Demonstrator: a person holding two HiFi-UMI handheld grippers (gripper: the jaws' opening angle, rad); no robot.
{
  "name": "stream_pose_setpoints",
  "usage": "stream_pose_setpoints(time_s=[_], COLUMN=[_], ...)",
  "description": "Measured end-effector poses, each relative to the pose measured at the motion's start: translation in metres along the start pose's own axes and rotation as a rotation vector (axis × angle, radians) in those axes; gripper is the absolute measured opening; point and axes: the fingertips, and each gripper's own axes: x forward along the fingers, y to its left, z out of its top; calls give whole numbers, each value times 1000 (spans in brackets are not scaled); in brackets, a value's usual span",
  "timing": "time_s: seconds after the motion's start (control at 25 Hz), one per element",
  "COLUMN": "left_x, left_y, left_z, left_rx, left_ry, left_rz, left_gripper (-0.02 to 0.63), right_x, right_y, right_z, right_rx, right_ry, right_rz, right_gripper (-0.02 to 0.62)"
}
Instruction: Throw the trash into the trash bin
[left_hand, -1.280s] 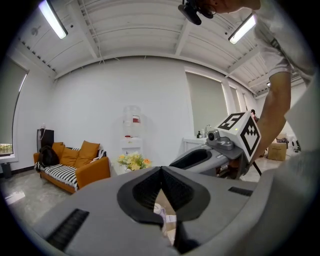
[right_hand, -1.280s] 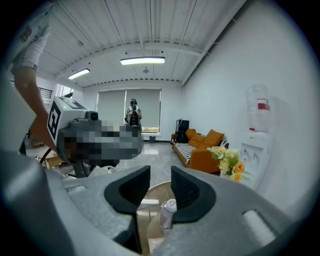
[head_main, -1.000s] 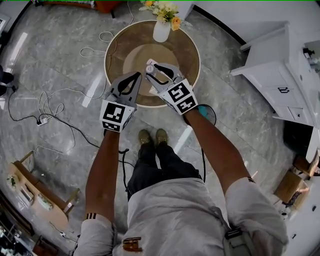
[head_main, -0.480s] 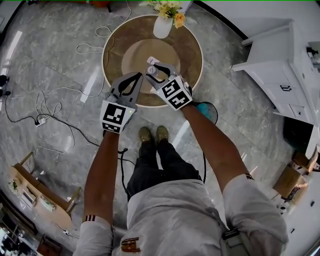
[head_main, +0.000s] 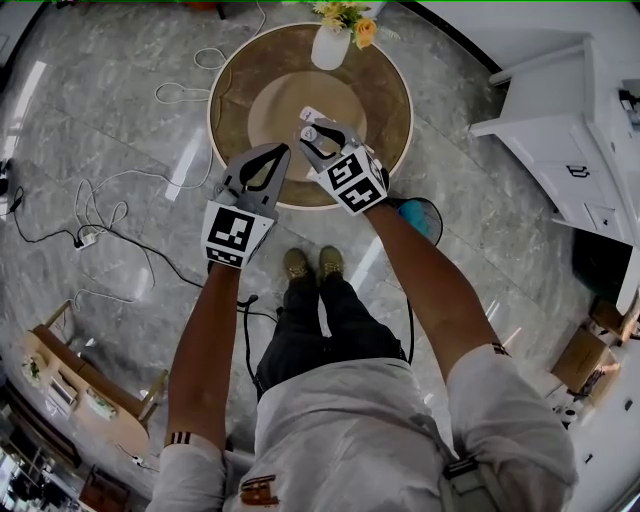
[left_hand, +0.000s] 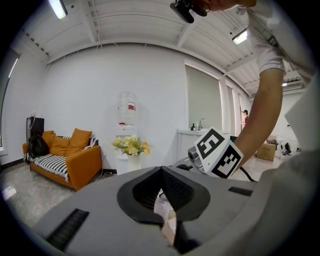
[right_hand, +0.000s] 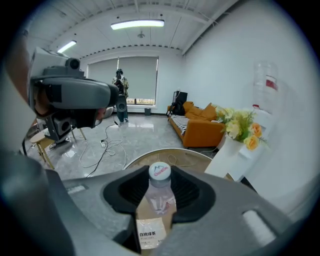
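The round worktop (head_main: 385, 85) spreads out ahead of both sets of jaws. The trash bin (head_main: 418, 220), teal inside, stands on the floor behind the right jaws. It is back toward the person, a little to their outer side, just beside the right forearm and lower than the worktop's rim.

That's the relation this turns on. The bin is not in front of the jaws at all, so I judge the carry has to come backward and down, off the edge of the worktop.

The right gripper (head_main: 314, 130) is angled down over the worktop with the bottle (right_hand: 158, 195) right between its jaws. The jaws have just been closing, and their pads look to be against the bottle's sides, so I read this as a grip taking hold. The bottle stands upright, its long axis crossing the line of the jaws. Its white cap is up near the jaw tips and its label sits lower, toward the throat.

The left gripper (head_main: 283, 150) hangs just beside the right one on its inner side. Its jaws are closed tip to tip with nothing pinched between them, and it is well apart from the bin.

The right hand has the bottle and is much the nearer to the bin, so I'd expect it to make the drop.
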Motion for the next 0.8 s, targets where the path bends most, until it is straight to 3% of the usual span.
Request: stream_pose_setpoints(time_s=[0.44, 0.8], left_x=[-4, 9], left_y=[-20, -85], left_z=[19, 42], left_rx=[-4, 26], left_ry=[-21, -75], left_rz=[-36, -179], left_gripper=[-2, -2], right_x=[-72, -158], right_y=[4, 7], right_z=[39, 25], right_rx=[66, 159], right_ry=[-158, -212], right_rz=[-84, -237], right_gripper=[133, 133])
